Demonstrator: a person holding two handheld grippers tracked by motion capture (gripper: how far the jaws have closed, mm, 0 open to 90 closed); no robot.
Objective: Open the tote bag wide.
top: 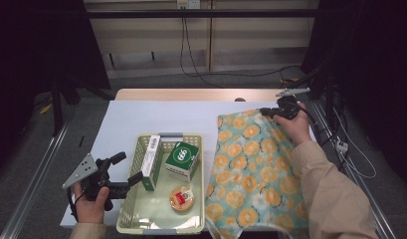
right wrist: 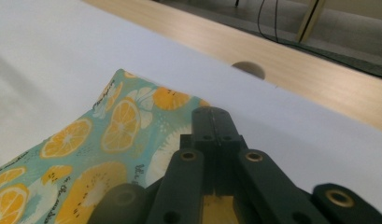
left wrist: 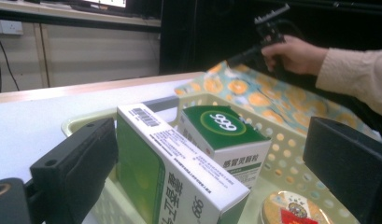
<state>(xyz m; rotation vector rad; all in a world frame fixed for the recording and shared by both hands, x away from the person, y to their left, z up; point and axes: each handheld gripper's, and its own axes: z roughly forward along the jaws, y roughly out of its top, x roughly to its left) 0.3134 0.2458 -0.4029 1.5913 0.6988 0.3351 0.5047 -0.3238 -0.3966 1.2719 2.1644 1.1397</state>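
Observation:
A teal cloth with orange-slice print (top: 251, 169) lies over the right part of the white table and hangs off the front edge. My right gripper (top: 266, 112) is shut on its far edge near the right corner; in the right gripper view the shut jaws (right wrist: 214, 123) press onto the cloth (right wrist: 109, 135). My left gripper (top: 127, 168) is open just outside the left wall of a pale basket (top: 161, 230). In the left gripper view its jaws (left wrist: 209, 144) stand wide apart, with a tall green-and-white box (left wrist: 179, 172) ahead between them, not gripped.
The basket also holds a square green box (top: 182, 159) and a round tin (top: 182, 198). The white sheet (top: 141, 117) covers a wooden table whose far edge (top: 191, 94) shows bare. Metal rails run along both sides of the table.

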